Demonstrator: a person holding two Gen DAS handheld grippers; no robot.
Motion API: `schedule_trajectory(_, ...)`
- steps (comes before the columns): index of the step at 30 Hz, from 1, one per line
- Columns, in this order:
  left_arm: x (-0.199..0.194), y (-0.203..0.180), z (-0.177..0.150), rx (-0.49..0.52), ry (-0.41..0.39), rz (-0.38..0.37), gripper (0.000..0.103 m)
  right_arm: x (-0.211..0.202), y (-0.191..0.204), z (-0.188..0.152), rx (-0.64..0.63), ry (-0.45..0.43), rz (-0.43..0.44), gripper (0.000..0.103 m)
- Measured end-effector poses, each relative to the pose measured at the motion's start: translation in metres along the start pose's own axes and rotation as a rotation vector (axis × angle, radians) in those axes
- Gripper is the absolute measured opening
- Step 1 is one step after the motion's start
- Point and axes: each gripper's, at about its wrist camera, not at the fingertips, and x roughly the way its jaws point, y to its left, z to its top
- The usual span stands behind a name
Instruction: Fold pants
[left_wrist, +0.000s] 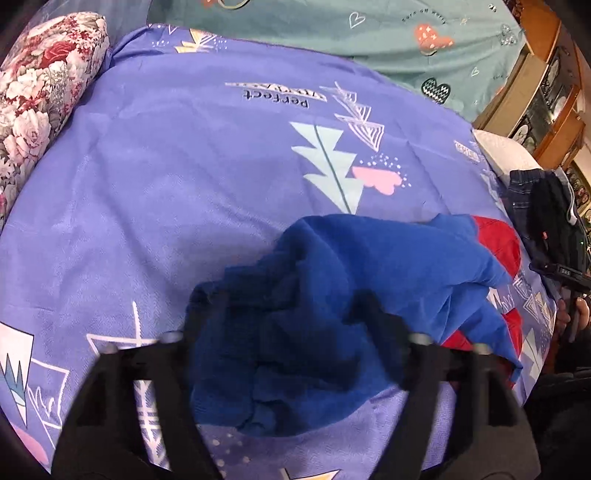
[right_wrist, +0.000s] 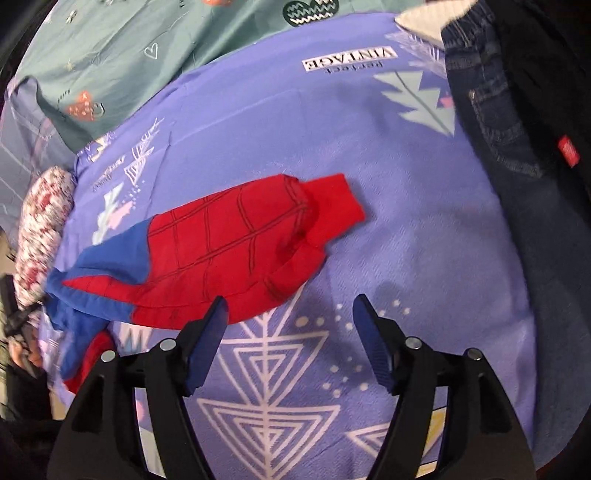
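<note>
The pants (right_wrist: 221, 251) are red with a black web pattern and blue at the top, and they lie crumpled across the purple bedsheet (right_wrist: 388, 184). Seen from the left wrist, their blue part (left_wrist: 369, 266) is bunched up and fills the gap of my left gripper (left_wrist: 288, 299). The cloth hides its pads, the fingers are blurred, and some cloth hangs toward the camera. A red leg (left_wrist: 498, 240) shows at the right. My right gripper (right_wrist: 290, 306) stands open just above the sheet with nothing between its blue pads. Its left fingertip overlaps the edge of the red leg.
A floral pillow (left_wrist: 40, 92) lies at the sheet's left edge. Dark jeans and black clothes (right_wrist: 491, 110) are piled on the right, beside a white pillow (left_wrist: 502, 151). A teal sheet (left_wrist: 369, 37) lies beyond, and wooden furniture (left_wrist: 535, 92) stands at the far right.
</note>
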Motion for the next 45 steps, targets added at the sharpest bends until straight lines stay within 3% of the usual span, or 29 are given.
schedule_trajectory(2,-0.005,0.004,-0.001,-0.052,0.008,-0.050,0.027,0.003,-0.005,-0.002,0.056,0.025,0.074,0.070)
schedule_trajectory(4,-0.016,-0.002,-0.005,-0.034,-0.032,-0.030,0.024,0.013,-0.001,-0.005,0.092,0.075,0.135,0.070)
schedule_trajectory(7,-0.037,-0.011,-0.012,-0.017,-0.101,-0.030,0.020,0.031,0.011,-0.005,0.097,0.126,0.159,0.071)
schedule_trajectory(9,-0.050,-0.014,-0.016,-0.012,-0.156,-0.033,0.020,0.036,0.019,-0.001,0.093,0.099,0.158,0.070)
schedule_trajectory(10,-0.054,-0.013,-0.018,-0.018,-0.175,-0.032,0.019,0.039,0.020,0.001,0.106,0.091,0.174,0.065)
schedule_trajectory(11,-0.058,-0.012,-0.020,-0.030,-0.193,-0.035,0.016,0.041,0.022,0.002,0.124,0.085,0.209,0.038)
schedule_trajectory(12,-0.061,-0.010,-0.020,-0.046,-0.209,-0.039,0.006,0.043,0.023,0.004,0.140,0.087,0.245,0.013)
schedule_trajectory(13,-0.065,-0.008,-0.020,-0.059,-0.225,-0.040,0.004,0.042,0.025,0.006,0.153,0.076,0.283,0.008)
schedule_trajectory(17,-0.084,-0.003,-0.009,-0.082,-0.328,-0.036,0.004,0.014,0.033,0.029,0.185,-0.053,0.400,0.008)
schedule_trajectory(20,-0.072,0.002,0.012,-0.075,-0.273,-0.011,0.004,-0.006,0.041,0.059,0.172,-0.134,0.384,0.008)
schedule_trajectory(23,-0.048,0.010,0.020,-0.066,-0.170,0.006,0.015,-0.012,0.052,0.087,0.151,-0.154,0.322,0.008)
schedule_trajectory(25,-0.037,0.020,0.014,-0.074,-0.114,0.019,0.051,-0.008,0.061,0.092,0.109,-0.138,0.294,0.008)
schedule_trajectory(26,-0.034,0.025,0.010,-0.090,-0.102,0.021,0.072,-0.004,0.065,0.090,0.092,-0.111,0.290,0.011)
schedule_trajectory(28,-0.035,0.031,-0.001,-0.110,-0.101,-0.009,0.074,0.003,0.064,0.080,0.078,-0.064,0.283,0.023)
schedule_trajectory(30,-0.036,0.030,-0.007,-0.104,-0.102,-0.038,0.082,0.006,0.065,0.066,0.069,-0.023,0.258,0.066)
schedule_trajectory(33,-0.026,0.021,-0.005,-0.071,-0.085,-0.055,0.084,0.009,0.065,0.046,0.072,0.026,0.227,0.071)
schedule_trajectory(38,0.021,0.018,0.008,-0.075,0.023,-0.025,0.086,0.012,0.051,0.021,0.150,0.102,0.186,0.071)
schedule_trajectory(40,0.027,0.015,0.008,-0.072,0.037,0.001,0.078,0.012,0.042,0.013,0.196,0.119,0.200,0.071)
schedule_trajectory(42,0.019,0.007,0.007,-0.024,0.008,0.025,0.043,0.017,0.037,0.010,0.227,0.135,0.213,0.076)
schedule_trajectory(45,0.002,0.004,0.003,-0.027,-0.039,0.014,0.038,0.036,0.035,0.008,0.267,0.201,0.222,0.077)
